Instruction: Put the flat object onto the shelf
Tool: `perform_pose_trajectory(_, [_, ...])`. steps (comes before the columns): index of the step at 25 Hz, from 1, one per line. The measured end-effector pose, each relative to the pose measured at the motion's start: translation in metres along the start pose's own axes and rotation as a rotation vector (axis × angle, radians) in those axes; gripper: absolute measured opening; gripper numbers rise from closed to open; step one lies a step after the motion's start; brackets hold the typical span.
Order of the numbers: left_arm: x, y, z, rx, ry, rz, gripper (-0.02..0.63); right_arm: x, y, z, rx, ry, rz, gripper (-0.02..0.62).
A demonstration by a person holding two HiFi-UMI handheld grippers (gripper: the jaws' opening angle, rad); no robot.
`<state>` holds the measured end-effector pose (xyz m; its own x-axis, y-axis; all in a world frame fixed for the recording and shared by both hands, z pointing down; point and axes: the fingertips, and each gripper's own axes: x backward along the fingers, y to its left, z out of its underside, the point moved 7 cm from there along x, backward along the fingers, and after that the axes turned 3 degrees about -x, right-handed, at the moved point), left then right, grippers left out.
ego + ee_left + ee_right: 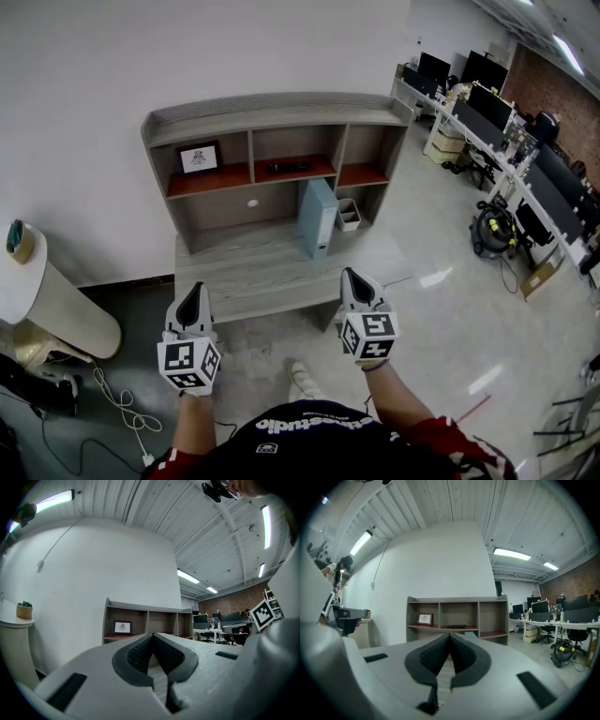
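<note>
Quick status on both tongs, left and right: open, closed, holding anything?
Left tongs: closed, tips together, nothing held.
Right tongs: closed, tips together, nothing held.

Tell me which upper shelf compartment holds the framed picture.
The left compartment: the framed picture stands there, while the middle compartment holds only a flat dark object.

The shelf (272, 159) stands ahead of the left hand-held gripper (194, 292) and the right hand-held gripper (352, 277). Of its 3 compartments, the one ahead of the left hand-held gripper holds a picture frame (199, 157), and the middle one holds a flat item (288, 168). On the low platform (244, 267), ahead of the right hand-held gripper, stands an upright folder (319, 217), with a small bin (348, 215) just beside it on the far side. A round counter (42, 286) lies well left of the left hand-held gripper, and desks (487, 127) lie far right.
</note>
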<state>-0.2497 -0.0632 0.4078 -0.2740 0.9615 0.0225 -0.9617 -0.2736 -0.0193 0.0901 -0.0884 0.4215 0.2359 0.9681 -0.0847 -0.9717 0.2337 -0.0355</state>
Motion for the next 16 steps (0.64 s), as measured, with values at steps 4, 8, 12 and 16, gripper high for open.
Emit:
perform_pose_trajectory(4, [0.0018, 0.0018, 0.0, 0.002, 0.001, -0.006, 0.006, -0.0011, 0.0027, -0.0006, 0.0, -0.002, -0.007, 0.003])
perform_pose_trajectory(8, [0.0041, 0.0032, -0.0008, 0.0, 0.001, -0.01, 0.006, -0.0012, 0.0048, -0.0013, -0.003, -0.001, -0.014, 0.003])
perform_pose_trajectory(12, [0.0053, 0.0048, 0.0006, 0.002, 0.001, -0.014, 0.006, -0.0029, 0.0068, 0.0004, -0.004, 0.003, -0.022, 0.003])
perform_pose_trajectory(16, [0.0063, 0.0059, 0.0, 0.003, 0.001, -0.015, 0.006, -0.0024, 0.0087, 0.0002, -0.006, 0.003, -0.028, 0.003])
